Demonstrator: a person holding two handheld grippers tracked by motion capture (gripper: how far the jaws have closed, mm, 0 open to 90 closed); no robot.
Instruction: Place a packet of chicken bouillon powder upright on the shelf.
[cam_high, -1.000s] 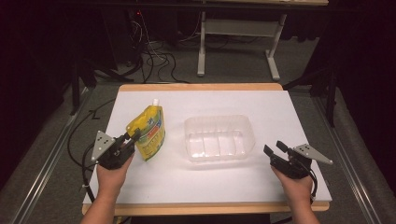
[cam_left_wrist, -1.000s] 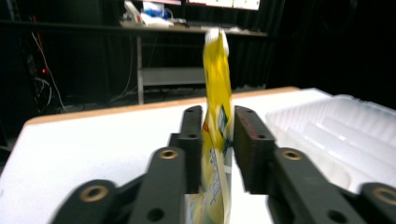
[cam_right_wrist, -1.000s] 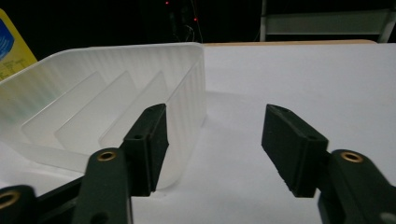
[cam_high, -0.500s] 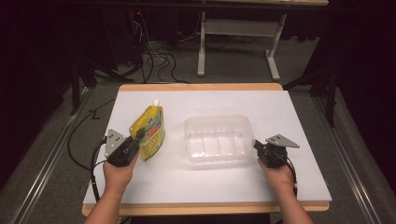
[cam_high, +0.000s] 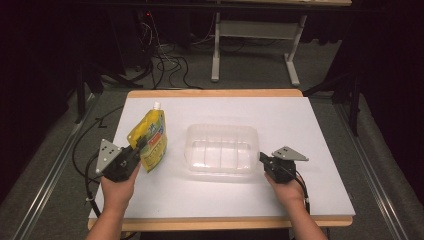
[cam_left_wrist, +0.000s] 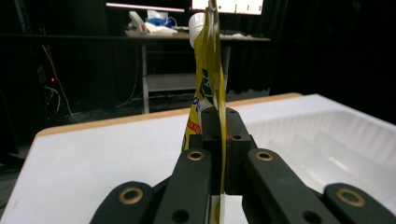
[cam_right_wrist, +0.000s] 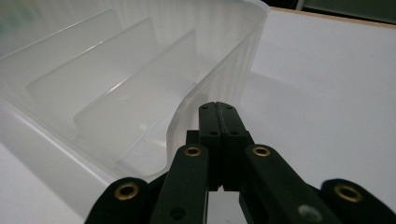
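A yellow spouted pouch (cam_high: 150, 137) with a white cap stands up off the white table (cam_high: 305, 125), left of a clear plastic container (cam_high: 222, 129). My left gripper (cam_high: 137, 147) is shut on the pouch's lower edge. In the left gripper view the pouch (cam_left_wrist: 208, 79) rises edge-on between the jaws of the left gripper (cam_left_wrist: 219, 121), with the container (cam_left_wrist: 327, 140) to its right. My right gripper (cam_high: 262, 159) is shut at the container's near right corner. In the right gripper view the right gripper (cam_right_wrist: 218, 112) has its jaws pressed together just beside the rounded corner of the ribbed container (cam_right_wrist: 140, 70), with nothing visible between them.
The table's wooden rim (cam_high: 215, 93) runs along the far edge. Behind it are a metal desk frame (cam_high: 255, 35) and loose cables (cam_high: 160, 65) on the floor. Cables trail from both grippers over the near table edge.
My right gripper has moved left from the table's right side up to the container's corner. The left gripper has shifted slightly with the pouch still in it.
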